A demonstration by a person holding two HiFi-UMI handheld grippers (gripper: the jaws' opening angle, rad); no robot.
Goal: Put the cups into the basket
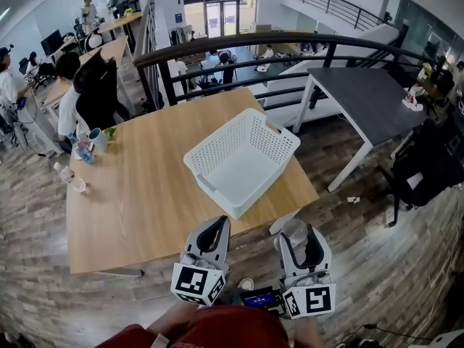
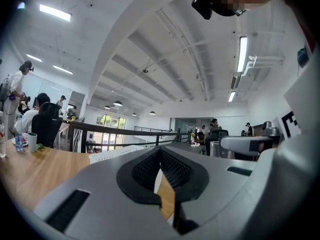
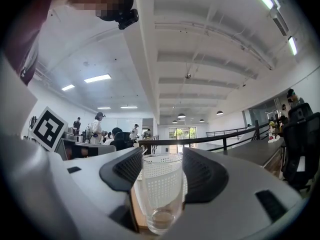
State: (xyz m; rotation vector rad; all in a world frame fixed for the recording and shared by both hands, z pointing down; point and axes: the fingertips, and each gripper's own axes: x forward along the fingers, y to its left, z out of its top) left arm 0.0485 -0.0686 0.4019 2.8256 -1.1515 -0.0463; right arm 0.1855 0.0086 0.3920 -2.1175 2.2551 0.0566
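A white perforated basket (image 1: 243, 158) stands empty on the wooden table (image 1: 145, 194), near its front right corner. Short of the table's near edge my right gripper (image 1: 296, 230) is shut on a clear glass cup (image 1: 293, 232). In the right gripper view the cup (image 3: 161, 194) stands upright between the black pads (image 3: 122, 171) of the right gripper (image 3: 161, 184). My left gripper (image 1: 217, 223) is beside it at the table's edge. Its jaws are shut to a thin slit with nothing in them, as the left gripper view (image 2: 161, 169) shows. The basket's rim (image 2: 112, 153) lies just beyond.
A mug (image 1: 95, 138) and a plastic bottle (image 1: 70, 177) stand at the table's far left edge, near seated people. A dark railing (image 1: 254, 43) runs behind the table. A grey table (image 1: 370, 96) and a black chair (image 1: 424, 169) stand to the right.
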